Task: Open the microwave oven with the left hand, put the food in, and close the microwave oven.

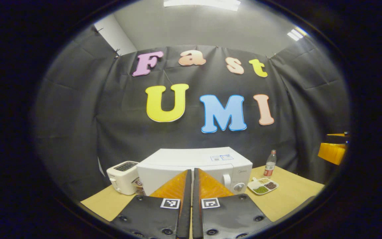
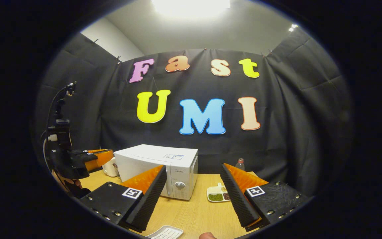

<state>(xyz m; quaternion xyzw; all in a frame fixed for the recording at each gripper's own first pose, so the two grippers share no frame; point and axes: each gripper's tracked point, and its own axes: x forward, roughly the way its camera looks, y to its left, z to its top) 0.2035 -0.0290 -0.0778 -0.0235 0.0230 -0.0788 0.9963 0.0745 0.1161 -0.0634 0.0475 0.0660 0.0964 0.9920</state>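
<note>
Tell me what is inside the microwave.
Cannot be seen: the microwave door is shut, hiding its inside. The divided food plate sits outside on the table, beside the microwave.

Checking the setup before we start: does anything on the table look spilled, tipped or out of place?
Nothing stands out. The microwave sits square with its door shut, the food tray lies flat beside it, and the bottle and toaster stand upright.

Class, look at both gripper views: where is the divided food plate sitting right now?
The food plate lies on the wooden table, just right of the microwave and in front of the bottle; in the right gripper view it shows between the fingers.
</note>
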